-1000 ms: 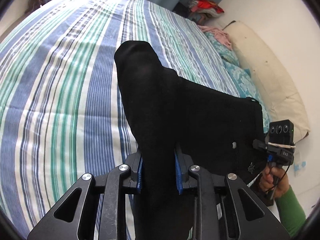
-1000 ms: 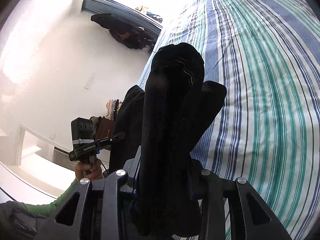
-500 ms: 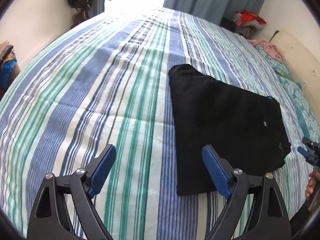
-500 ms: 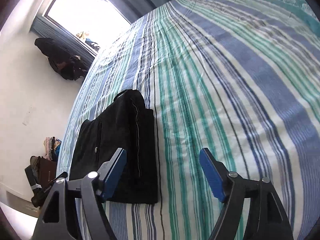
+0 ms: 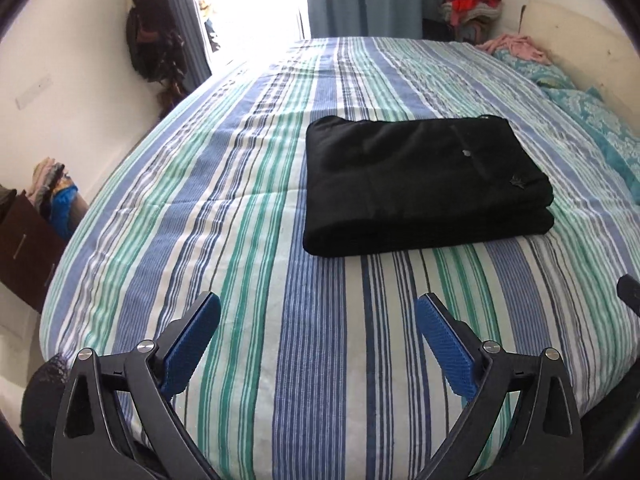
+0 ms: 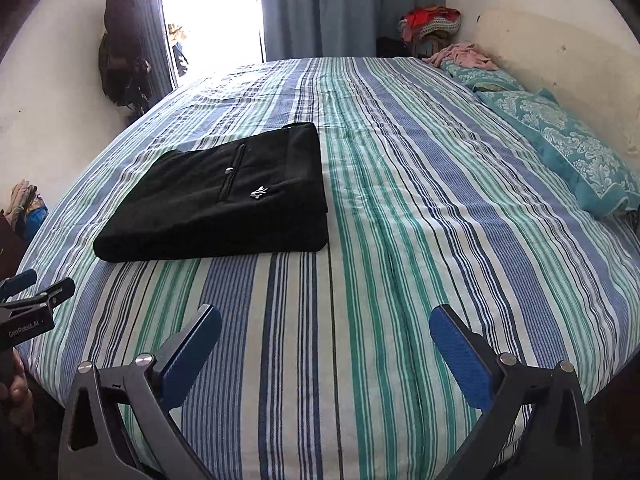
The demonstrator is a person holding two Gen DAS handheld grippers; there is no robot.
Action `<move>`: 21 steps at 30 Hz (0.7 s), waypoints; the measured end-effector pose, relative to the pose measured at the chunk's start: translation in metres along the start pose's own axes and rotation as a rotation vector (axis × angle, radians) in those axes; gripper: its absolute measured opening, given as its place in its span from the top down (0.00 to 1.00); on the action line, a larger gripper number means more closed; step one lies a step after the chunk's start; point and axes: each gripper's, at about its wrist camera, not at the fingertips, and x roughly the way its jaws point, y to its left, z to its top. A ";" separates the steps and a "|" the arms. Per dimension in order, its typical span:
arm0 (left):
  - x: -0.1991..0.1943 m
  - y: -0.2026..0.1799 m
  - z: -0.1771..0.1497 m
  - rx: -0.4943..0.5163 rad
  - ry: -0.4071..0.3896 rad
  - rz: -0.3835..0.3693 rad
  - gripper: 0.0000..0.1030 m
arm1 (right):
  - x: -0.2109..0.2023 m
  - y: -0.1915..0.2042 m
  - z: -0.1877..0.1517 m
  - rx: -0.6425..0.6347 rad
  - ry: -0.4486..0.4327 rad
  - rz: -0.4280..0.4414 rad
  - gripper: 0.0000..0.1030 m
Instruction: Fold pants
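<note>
Pants [image 5: 424, 184] lie folded in a compact black rectangle on the striped bed [image 5: 280, 320], layers stacked, a small silver emblem and a button showing on top. Fold looks done, so the step in hand reads as release and back off. Doing it well: pull both claws away along the bed without dragging a finger over the stack, keep pads clear of the near fold edge so the top layer doesn't lift or skew; if anything needs fixing, the near edge looks slightly rounded and thick, a light press would flatten it, no re-grip needed. Left claw [image 5: 318, 344] has jaws opening, already wide, nothing between them but bare sheet. Right claw [image 6: 326, 354] likewise opening, wide, nothing between the blue pads [image 6: 460, 360]. In the left wrist view the pants sit ahead and off to the right of the claw, well apart from the fingertips, with striped sheet between. In the right wrist view the pants [image 6: 224, 200] sit ahead and to the left, also well apart. The other claw's tip pokes in at that view's left edge, near the bed edge, not touching the pants. Teal pillows [image 6: 560, 148] lie far right, out of the way.
</note>
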 end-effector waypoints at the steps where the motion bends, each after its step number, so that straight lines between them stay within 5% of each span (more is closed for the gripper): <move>1: -0.006 0.001 0.002 0.002 -0.012 0.008 0.03 | -0.005 0.005 0.001 -0.015 -0.002 0.002 0.00; 13: -0.058 0.013 0.010 -0.021 -0.053 -0.038 0.01 | -0.061 0.028 0.027 0.019 -0.034 -0.001 0.00; 21: -0.087 0.006 0.009 0.073 -0.003 -0.042 0.01 | -0.090 0.039 0.021 -0.003 0.075 0.055 0.00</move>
